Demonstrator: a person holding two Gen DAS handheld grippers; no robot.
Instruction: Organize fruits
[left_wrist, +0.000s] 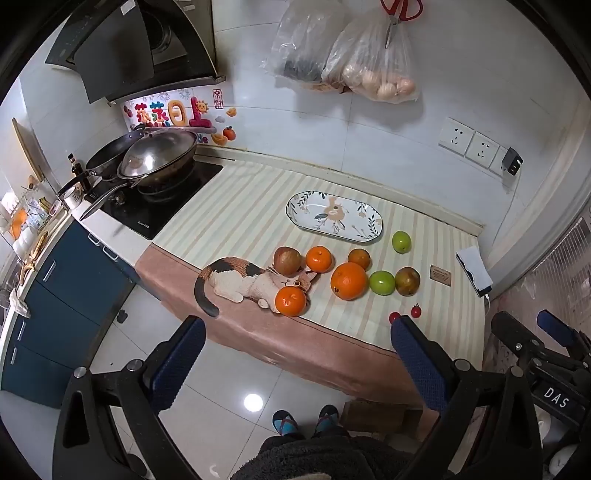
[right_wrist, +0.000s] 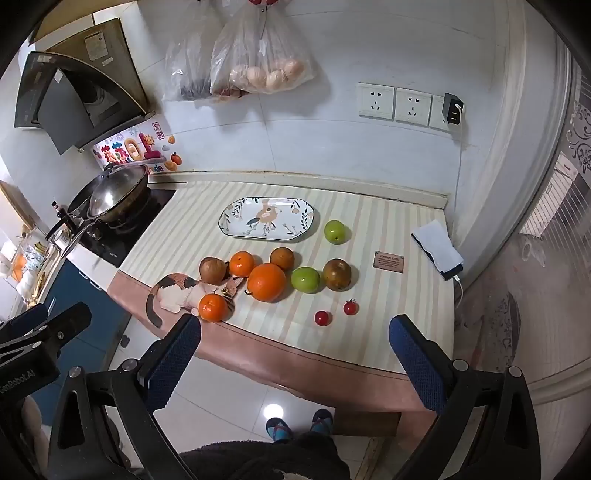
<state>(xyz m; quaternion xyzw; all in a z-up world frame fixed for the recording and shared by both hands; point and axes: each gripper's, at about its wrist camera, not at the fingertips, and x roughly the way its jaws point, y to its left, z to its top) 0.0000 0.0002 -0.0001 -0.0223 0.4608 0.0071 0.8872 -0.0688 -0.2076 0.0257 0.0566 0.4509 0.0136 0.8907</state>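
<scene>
An oval floral plate (left_wrist: 334, 217) (right_wrist: 266, 220) lies empty at the back of the striped counter. In front of it lie a big orange (left_wrist: 349, 281) (right_wrist: 266, 282), several smaller oranges (left_wrist: 291, 301) (right_wrist: 213, 307), two green fruits (left_wrist: 382, 282) (right_wrist: 305, 279), two brown fruits (left_wrist: 407, 281) (right_wrist: 336, 274) and two small red tomatoes (left_wrist: 416, 311) (right_wrist: 322, 318). My left gripper (left_wrist: 295, 328) and right gripper (right_wrist: 293, 326) are both open and empty, held above the floor in front of the counter's near edge.
A cat figure (left_wrist: 240, 280) (right_wrist: 177, 293) lies at the counter's front left, touching an orange. A stove with pans (left_wrist: 147, 162) is to the left. A phone (right_wrist: 437, 249) charges at the right edge. Bags (right_wrist: 255, 55) hang on the wall.
</scene>
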